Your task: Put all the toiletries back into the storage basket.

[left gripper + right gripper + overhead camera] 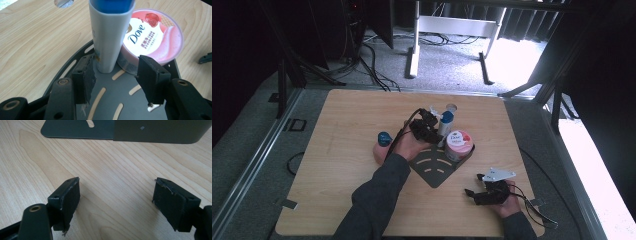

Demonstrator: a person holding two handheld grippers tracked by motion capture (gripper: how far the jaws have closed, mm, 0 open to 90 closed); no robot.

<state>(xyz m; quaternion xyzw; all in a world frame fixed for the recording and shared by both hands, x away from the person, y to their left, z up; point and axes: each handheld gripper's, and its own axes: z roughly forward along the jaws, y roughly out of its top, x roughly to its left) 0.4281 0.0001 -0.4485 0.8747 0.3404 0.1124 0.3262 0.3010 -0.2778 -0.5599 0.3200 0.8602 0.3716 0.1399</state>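
The white bottle with the blue cap [108,35] is standing upright on the dark slotted rack [105,105], pressed right up against the round Dove tub [155,37] — the two look like they're touching at the base. The left tool [116,72] sits low in front of the bottle with its jaws spread; the left pad looks to be just grazing the bottle's lower side while the right pad is well off it, so it isn't clamping anything. The right tool [116,197] is parked wide open over bare worktop [112,165] near the rack's corner, holding nothing. From the high view there's also a pink bottle with a blue cap [382,145] lying off to the left of the rack. My guess on handling: the white bottle is smooth plastic, probably a bit slippery and squashy, and tall enough to tip if nudged low. I'd grab it around the middle of the body, flat sides between the pads, not the cap — and mind the tub crowding one side.
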